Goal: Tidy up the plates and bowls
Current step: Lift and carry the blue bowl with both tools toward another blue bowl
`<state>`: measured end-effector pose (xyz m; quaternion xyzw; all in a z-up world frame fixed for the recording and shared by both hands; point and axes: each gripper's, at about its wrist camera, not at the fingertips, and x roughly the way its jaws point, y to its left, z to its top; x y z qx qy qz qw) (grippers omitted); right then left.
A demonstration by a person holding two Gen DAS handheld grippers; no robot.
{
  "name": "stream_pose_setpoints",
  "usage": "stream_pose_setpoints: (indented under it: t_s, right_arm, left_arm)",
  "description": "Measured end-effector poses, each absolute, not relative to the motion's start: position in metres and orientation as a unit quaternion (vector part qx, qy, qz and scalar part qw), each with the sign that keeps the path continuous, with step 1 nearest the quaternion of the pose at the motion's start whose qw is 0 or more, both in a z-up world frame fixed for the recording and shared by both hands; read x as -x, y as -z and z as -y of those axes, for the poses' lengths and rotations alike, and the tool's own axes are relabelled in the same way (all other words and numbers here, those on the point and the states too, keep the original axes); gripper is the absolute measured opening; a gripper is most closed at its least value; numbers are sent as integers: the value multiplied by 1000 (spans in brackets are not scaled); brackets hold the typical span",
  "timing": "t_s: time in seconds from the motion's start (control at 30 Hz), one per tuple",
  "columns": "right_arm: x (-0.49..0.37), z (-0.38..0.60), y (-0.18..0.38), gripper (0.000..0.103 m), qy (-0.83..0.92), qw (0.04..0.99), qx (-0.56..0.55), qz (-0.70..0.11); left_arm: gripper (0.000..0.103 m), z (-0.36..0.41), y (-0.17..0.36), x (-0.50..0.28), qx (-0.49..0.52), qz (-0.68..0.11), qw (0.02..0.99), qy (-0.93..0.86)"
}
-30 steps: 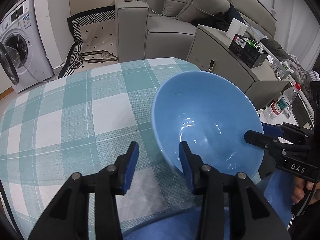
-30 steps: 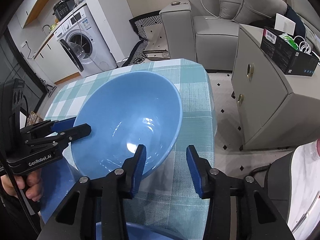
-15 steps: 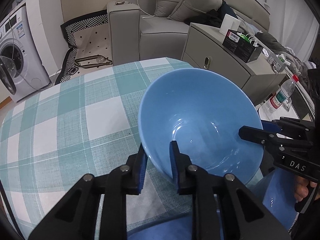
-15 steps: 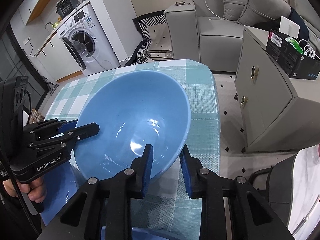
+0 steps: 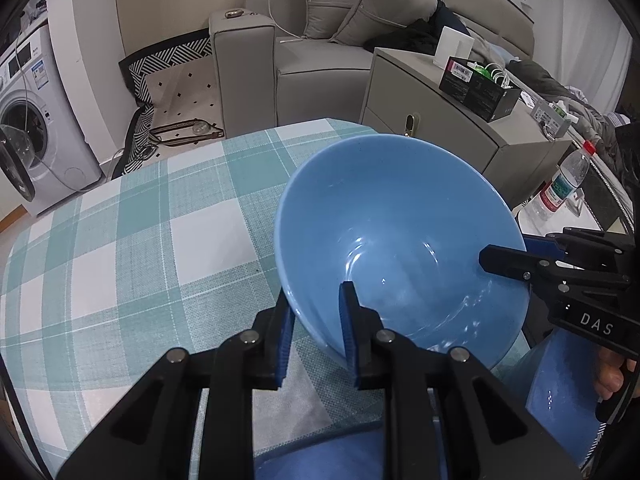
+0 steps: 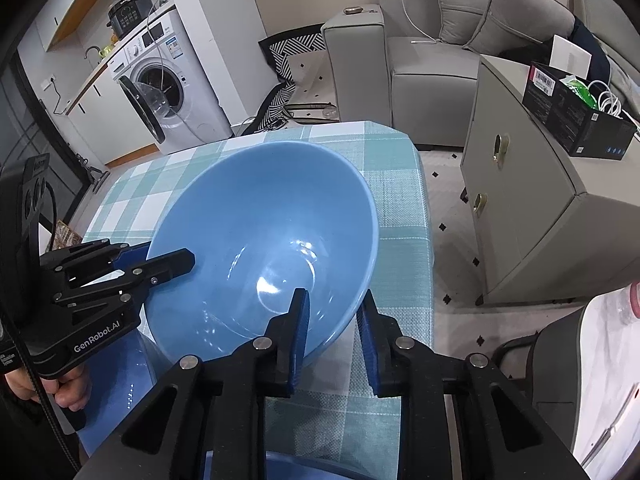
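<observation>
claws: black | pads: blue | screws: silver | markings: "DAS", "GenRobot.AI"

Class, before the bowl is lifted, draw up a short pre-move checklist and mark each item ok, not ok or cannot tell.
1. Left tool clamped on the blue bowl rim: ok.
2. Right tool jaws astride the opposite rim, just been closing: ok.
3. Right tool's pads pressing firmly: cannot tell.
4. Bowl empty inside: ok.
5. Bowl tilted, not level: not ok.
6. Checked tablecloth beyond the bowl free of other dishes: ok.
</observation>
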<state>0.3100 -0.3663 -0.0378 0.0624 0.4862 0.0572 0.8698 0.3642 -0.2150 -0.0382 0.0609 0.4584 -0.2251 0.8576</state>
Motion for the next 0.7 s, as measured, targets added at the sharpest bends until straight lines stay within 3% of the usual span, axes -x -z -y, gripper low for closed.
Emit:
stream_pose_setpoints:
  t_s: [0.7]
  right_arm:
    - [-281,366,4,24,-54,889,-61,-451]
  left_arm:
    - [20,209,2,-341,-56,-425,874,229]
